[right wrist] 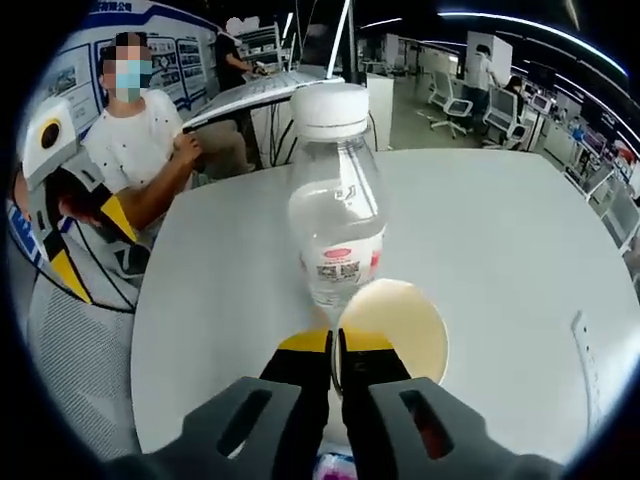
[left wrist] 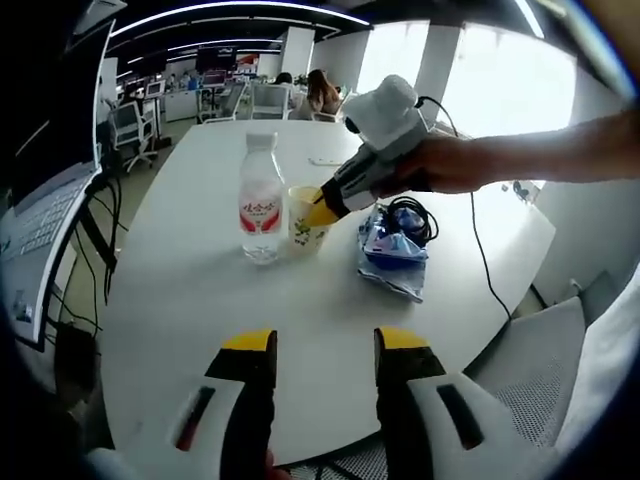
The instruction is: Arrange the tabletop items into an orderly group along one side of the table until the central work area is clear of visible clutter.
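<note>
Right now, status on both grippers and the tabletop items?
Left gripper open, empty, above the table. Right gripper shut on the paper cup rim. Water bottle upright right beside cup. Blue packet and black cable close by.

A bottle (left wrist: 261, 198) ahead of the left jaws carried a red-and-white label with red characters too small to read. In the right gripper view the same bottle (right wrist: 336, 205), just beyond the jaw tips, showed the label's back: a red band and blocks of fine print, none legible. A cup (left wrist: 306, 218) beside it bore a small printed pattern, no words made out. A blue packet (left wrist: 392, 252) ahead and right of the left jaws showed white markings that stayed unreadable. A wall board (right wrist: 150, 45) far up and left of the right jaws carried blue headings, blurred beyond reading.
</note>
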`<control>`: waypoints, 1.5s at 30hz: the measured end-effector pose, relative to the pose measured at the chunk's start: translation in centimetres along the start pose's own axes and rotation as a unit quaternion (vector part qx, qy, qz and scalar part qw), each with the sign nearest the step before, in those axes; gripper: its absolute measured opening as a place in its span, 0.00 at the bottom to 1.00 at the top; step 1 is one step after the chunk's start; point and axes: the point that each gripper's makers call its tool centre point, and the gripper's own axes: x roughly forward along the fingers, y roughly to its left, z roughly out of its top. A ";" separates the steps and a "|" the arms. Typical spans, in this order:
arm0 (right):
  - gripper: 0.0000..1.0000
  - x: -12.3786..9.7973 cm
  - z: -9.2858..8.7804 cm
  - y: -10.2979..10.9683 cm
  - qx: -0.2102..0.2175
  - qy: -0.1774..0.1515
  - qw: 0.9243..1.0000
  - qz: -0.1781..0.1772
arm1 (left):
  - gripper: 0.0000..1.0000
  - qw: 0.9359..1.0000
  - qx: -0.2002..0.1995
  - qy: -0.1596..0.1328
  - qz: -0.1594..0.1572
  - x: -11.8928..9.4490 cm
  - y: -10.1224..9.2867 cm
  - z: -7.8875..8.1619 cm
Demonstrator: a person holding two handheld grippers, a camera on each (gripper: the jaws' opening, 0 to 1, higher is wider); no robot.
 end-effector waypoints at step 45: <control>0.08 -0.2 0.6 1.4 -0.019 -0.003 1.000 0.016 | 0.41 1.000 0.007 0.004 -0.007 -0.9 -0.3 0.0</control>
